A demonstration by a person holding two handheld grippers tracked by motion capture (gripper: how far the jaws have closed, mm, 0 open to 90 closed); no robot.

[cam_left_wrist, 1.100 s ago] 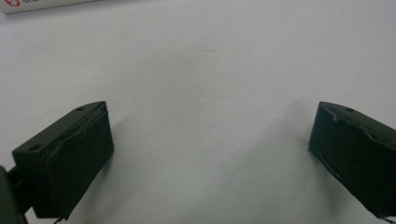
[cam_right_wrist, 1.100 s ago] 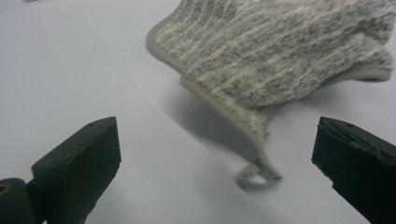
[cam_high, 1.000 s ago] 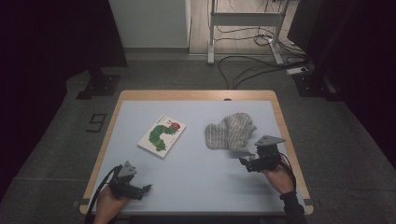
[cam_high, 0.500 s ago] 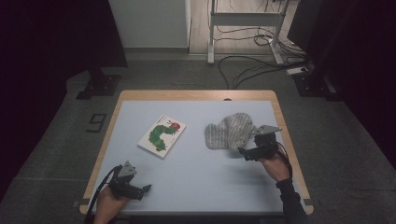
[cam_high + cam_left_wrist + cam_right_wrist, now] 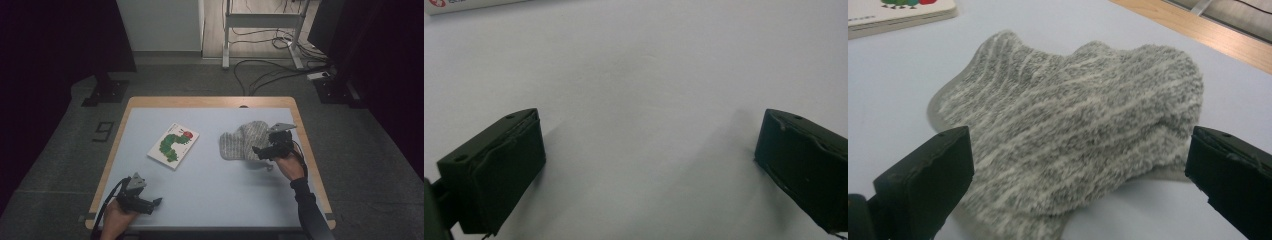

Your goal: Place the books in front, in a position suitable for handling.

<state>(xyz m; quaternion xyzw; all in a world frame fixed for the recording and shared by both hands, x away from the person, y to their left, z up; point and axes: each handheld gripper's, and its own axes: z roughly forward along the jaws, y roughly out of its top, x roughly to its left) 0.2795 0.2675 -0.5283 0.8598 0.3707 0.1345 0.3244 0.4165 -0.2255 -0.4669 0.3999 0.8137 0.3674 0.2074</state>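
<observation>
1. The sock (image 5: 244, 140) lies on the right half of the table (image 5: 210, 200), near the far right edge, folded over itself into a thick grey bundle
2. The right gripper (image 5: 260, 151) sits at the sock's near right side, jaws spread wide and holding nothing; in the right gripper view the sock (image 5: 1073, 125) lies straight ahead, between and just beyond the two jaws
3. The sock's long axis runs roughly left to right across the table, its rounded end toward the book (image 5: 173, 145) and the bunched fold toward the right gripper
4. Seen along the jaws, that axis runs slantwise away, so the jaws straddle the folded end across its width; closing there looks likely to catch both layers
5. The left gripper (image 5: 155, 204) rests at the near left corner, well apart from the sock, jaws wide and empty over bare table; the right hand is plainly the nearer
</observation>
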